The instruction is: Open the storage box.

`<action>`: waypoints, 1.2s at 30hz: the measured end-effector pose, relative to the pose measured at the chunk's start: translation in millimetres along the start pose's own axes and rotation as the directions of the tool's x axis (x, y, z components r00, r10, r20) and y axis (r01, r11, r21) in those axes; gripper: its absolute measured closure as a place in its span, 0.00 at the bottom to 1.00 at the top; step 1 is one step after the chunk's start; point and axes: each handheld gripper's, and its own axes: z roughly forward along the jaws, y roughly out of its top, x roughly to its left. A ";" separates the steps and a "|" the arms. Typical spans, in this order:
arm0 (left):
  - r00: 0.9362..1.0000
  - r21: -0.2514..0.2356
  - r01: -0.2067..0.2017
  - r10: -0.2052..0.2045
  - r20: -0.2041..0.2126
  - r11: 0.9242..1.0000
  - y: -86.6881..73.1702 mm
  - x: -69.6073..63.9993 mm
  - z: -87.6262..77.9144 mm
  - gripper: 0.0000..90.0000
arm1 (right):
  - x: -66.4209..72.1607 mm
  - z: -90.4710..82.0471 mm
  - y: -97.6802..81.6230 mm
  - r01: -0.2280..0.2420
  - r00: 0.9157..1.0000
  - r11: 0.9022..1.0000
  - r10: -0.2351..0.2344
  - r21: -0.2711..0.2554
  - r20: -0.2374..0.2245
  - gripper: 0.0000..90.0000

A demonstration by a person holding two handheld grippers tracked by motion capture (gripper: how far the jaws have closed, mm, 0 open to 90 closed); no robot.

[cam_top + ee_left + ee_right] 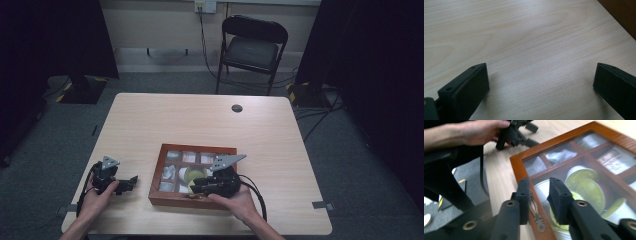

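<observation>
A brown wooden box [162,172] with a glass lid split into several compartments lies on the near half of the table. Through the glass I see green-lidded tins [586,185] and white packets. My right gripper [539,181] hovers low over the box's front rail with its jaws narrow but apart. The brass latch [535,212] sits between them, and the pads do not press on it. In the high view the right gripper [194,187] is at the box's near edge. My left gripper [541,75] rests open and empty on bare wood, left of the box [131,181].
The light wooden table [200,125] has a round cable hole [237,108] near its far edge. A black folding chair [252,45] stands behind the table. The near table edge runs just below both hands. The left hand and its gripper [511,132] appear in the right gripper view.
</observation>
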 end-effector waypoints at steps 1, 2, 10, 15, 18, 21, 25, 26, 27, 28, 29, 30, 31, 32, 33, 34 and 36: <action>1.000 0.000 0.000 0.000 0.000 1.000 0.0 0.0 0.0 0.00 | 0.8 1.6 -0.4 0.006 1.000 1.000 -0.006 0.005 -0.005 0.81; 1.000 0.000 0.000 0.000 0.000 1.000 0.0 0.0 0.0 0.00 | 1.9 2.8 -0.7 0.008 1.000 1.000 -0.008 0.009 -0.009 0.82; 1.000 0.000 0.000 0.000 -0.001 1.000 0.0 0.0 0.0 0.00 | 5.7 12.5 -5.1 0.029 1.000 0.997 -0.030 0.074 0.005 0.86; 1.000 0.000 0.000 0.000 0.000 1.000 0.0 0.0 0.0 0.00 | 3.9 17.5 -8.8 0.033 0.999 0.996 -0.033 0.086 0.000 0.87; 1.000 0.000 0.000 0.000 -0.001 1.000 0.0 0.0 0.0 0.00 | 4.5 18.8 -8.2 0.040 0.999 0.996 -0.040 0.084 -0.004 0.89; 1.000 0.000 0.000 0.000 0.000 1.000 0.0 0.0 0.0 0.00 | 5.1 21.0 -9.4 0.049 0.999 0.994 -0.050 0.093 -0.001 0.89; 1.000 0.000 -0.001 0.001 -0.001 1.000 0.0 0.0 0.0 0.00 | 6.3 23.5 -9.7 0.059 0.998 0.993 -0.060 0.104 0.003 0.90; 1.000 0.000 0.000 0.000 -0.001 1.000 0.0 0.0 0.0 0.00 | 6.3 23.8 -10.1 0.062 0.998 0.993 -0.063 0.105 0.004 0.90; 1.000 0.000 -0.001 0.001 -0.001 1.000 0.0 0.0 0.0 0.00 | 6.5 24.0 -10.4 0.062 0.998 0.992 -0.063 0.107 0.004 0.90; 1.000 0.000 0.000 0.000 -0.001 1.000 0.0 0.0 0.0 0.00 | 6.7 24.4 -11.0 0.065 0.998 0.992 -0.066 0.107 0.006 0.90; 1.000 0.000 0.000 0.000 -0.001 1.000 0.0 0.0 0.0 0.00 | 6.7 24.4 -11.0 0.065 0.998 0.992 -0.066 0.107 0.006 0.90; 1.000 0.000 -0.001 0.001 -0.001 1.000 0.0 0.0 0.0 0.00 | 6.8 24.6 -12.2 0.069 0.998 0.992 -0.070 0.103 0.007 0.90; 1.000 0.000 -0.001 0.001 -0.001 1.000 0.0 0.0 -0.1 0.00 | 7.2 24.6 -12.2 0.075 0.997 0.992 -0.076 0.104 0.009 0.90; 1.000 0.001 -0.002 0.002 -0.001 1.000 0.0 0.1 -0.1 0.00 | 7.6 24.6 -12.3 0.081 0.997 0.991 -0.082 0.103 0.012 0.90; 1.000 0.001 -0.002 0.002 -0.001 1.000 0.0 0.1 -0.1 0.00 | 7.7 24.7 -12.5 0.084 0.996 0.991 -0.086 0.103 0.012 0.90; 1.000 0.001 -0.002 0.002 -0.002 1.000 0.0 0.1 -0.1 0.00 | 7.7 24.7 -12.6 0.086 0.996 0.991 -0.088 0.102 0.012 0.90; 1.000 0.000 -0.001 0.001 -0.001 1.000 0.0 0.0 0.0 0.00 | 7.7 24.8 -12.8 0.089 0.996 0.991 -0.091 0.101 0.012 0.90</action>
